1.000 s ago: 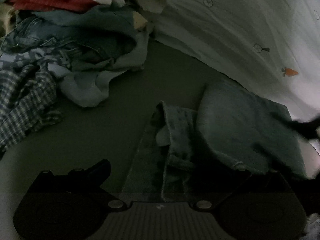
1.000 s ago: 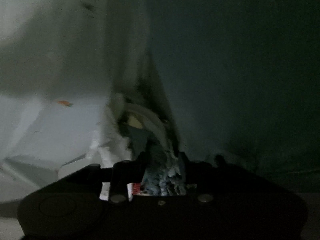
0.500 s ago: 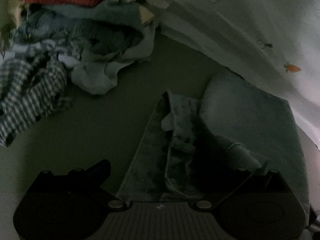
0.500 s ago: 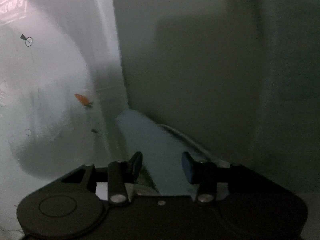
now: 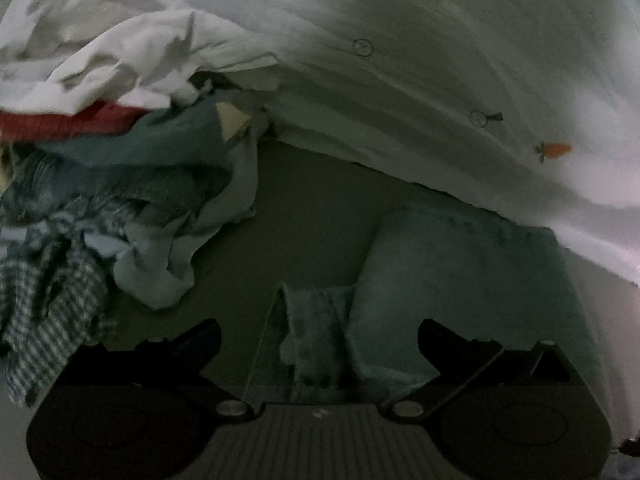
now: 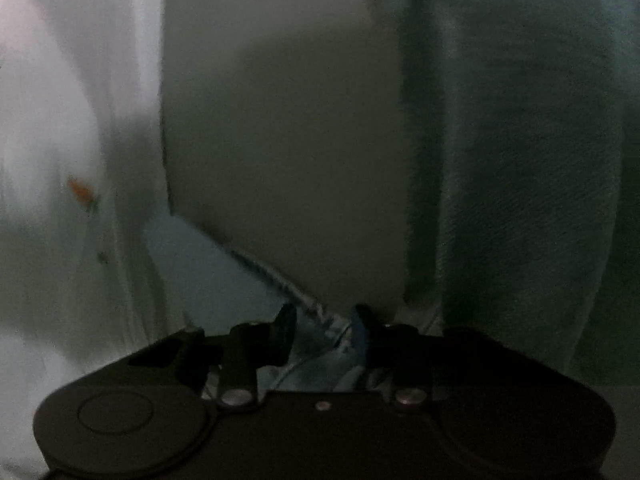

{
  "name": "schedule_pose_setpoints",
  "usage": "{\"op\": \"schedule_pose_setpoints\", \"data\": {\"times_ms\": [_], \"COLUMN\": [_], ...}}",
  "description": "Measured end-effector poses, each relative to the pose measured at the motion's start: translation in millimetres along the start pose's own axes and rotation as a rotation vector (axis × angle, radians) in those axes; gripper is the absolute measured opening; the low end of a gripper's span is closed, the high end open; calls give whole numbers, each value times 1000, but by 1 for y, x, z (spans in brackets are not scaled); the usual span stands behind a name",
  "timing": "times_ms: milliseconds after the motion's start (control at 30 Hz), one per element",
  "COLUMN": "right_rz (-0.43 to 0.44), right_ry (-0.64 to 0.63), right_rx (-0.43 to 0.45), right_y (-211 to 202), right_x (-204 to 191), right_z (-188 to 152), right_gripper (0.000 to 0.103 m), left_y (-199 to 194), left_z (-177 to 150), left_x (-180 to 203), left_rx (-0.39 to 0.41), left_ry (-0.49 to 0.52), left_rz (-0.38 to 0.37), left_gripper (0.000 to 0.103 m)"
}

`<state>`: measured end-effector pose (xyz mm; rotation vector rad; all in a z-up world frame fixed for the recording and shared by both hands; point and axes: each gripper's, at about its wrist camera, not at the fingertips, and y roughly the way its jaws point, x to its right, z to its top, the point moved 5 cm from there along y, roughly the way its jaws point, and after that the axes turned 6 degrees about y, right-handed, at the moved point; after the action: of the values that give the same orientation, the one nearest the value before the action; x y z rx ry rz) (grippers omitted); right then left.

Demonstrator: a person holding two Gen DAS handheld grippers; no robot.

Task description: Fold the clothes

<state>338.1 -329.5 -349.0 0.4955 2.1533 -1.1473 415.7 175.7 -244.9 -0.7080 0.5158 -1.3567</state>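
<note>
1. Step in hand: mid-fold on the denim garment (image 5: 460,280). It lies on the olive worktop (image 5: 320,200), already doubled over, with its far edge just beside the white carrot-print cloth (image 5: 440,80).
2. Right tongs (image 6: 324,326): the jaws have just been closing, with the denim's stitched hem between them. I cannot tell whether the pads actually bite yet. I read this as a pinch on the edge for the next fold.
3. Left tongs (image 5: 320,332): released, jaws spread wide over the near end of the denim, and nothing is gripped.
4. Next move, as a judgement: confirm the right pinch, then have the left take a matching corner. Lift both evenly and carry the edge across. Denim is stiff and heavy, so a shallow grip on the hem alone may slip.
5. Risk: the carrot-print cloth sits close to the right pad and could get caught in the pinch.
6. Materials: the denim is pale blue and coarse, with a thick seam ridge and a frayed inner flap. The carrot-print cloth is thin and softly creased.
7. The unfolded pile (image 5: 120,180) sits at the left, well apart from the denim. It holds a crumpled white piece (image 5: 120,60), a red layer (image 5: 60,122), teal and denim pieces, and a limp checked one (image 5: 52,320).
8. Progress: early, since that pile is still untouched.
</note>
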Motion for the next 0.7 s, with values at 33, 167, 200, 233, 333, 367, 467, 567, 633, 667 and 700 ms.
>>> {"op": "schedule_pose_setpoints", "data": {"times_ms": [33,167,200,233,333,367,467,567,633,667,700], "right_rz": [-3,-58,-73,-87,-61,-22,167,227,265,310,367], "right_ry": [-9,-132,-155,-178,-131,-100,12,30,-7,-11,-3], "right_rx": [0,-24,-31,-41,-73,-94,-224,-280,-288,-299,-326], "right_y": [1,11,14,16,18,21,35,48,49,50,49], "right_x": [-1,-14,-17,-20,-18,-18,-15,-15,-21,-26,-28], "right_z": [0,-4,-5,-4,1,4,12,14,12,10,7], "right_gripper": [29,29,29,29,44,48,51,53,53,53,53], "left_y": [3,17,20,22,29,32,39,39,39,40,41], "left_z": [0,-10,-14,-18,-28,-31,-38,-40,-39,-40,-40], "left_x": [1,4,5,6,1,-3,-14,-16,-15,-15,-15], "left_rx": [-8,-67,-80,-94,-135,-156,-206,-207,-210,-210,-211], "left_ry": [-5,-3,7,19,14,-2,-21,-11,3,11,11], "left_rz": [-10,1,7,13,41,53,85,71,74,76,74], "left_gripper": [103,103,103,103,103,103,103,103,103,103,103]}}
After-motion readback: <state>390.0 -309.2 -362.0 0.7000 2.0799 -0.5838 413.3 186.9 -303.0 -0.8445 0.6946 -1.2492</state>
